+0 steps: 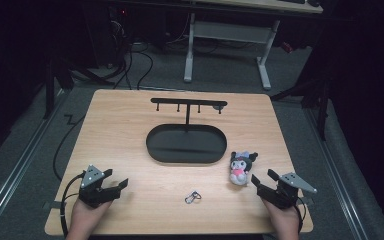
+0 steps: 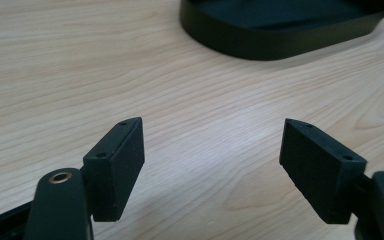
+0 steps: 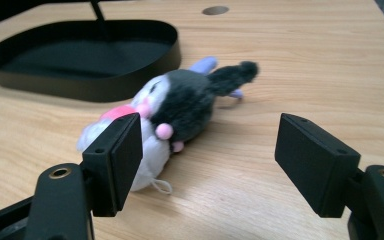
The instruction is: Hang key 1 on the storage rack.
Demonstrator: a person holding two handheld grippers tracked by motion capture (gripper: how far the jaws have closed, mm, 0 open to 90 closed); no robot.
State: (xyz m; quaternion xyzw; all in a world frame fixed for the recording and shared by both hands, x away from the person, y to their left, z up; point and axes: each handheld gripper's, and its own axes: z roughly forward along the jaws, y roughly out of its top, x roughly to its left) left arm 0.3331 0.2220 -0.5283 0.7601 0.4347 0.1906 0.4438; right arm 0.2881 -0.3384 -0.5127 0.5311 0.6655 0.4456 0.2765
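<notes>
A small plush doll with a dark head, white body and pink details lies on the wooden table, just right of a black oval tray. From the tray rises a post with a crossbar of hooks. A small metal key ring lies near the front middle. My right gripper rests open at the front right, a little short of the doll. My left gripper rests open at the front left with bare table between its jaws. The tray's wall is ahead of it.
A white-legged desk stands on the grey floor beyond the table, with cables on the floor at the left. A round hole sits in the table's far part. Cables trail from both grippers off the front edge.
</notes>
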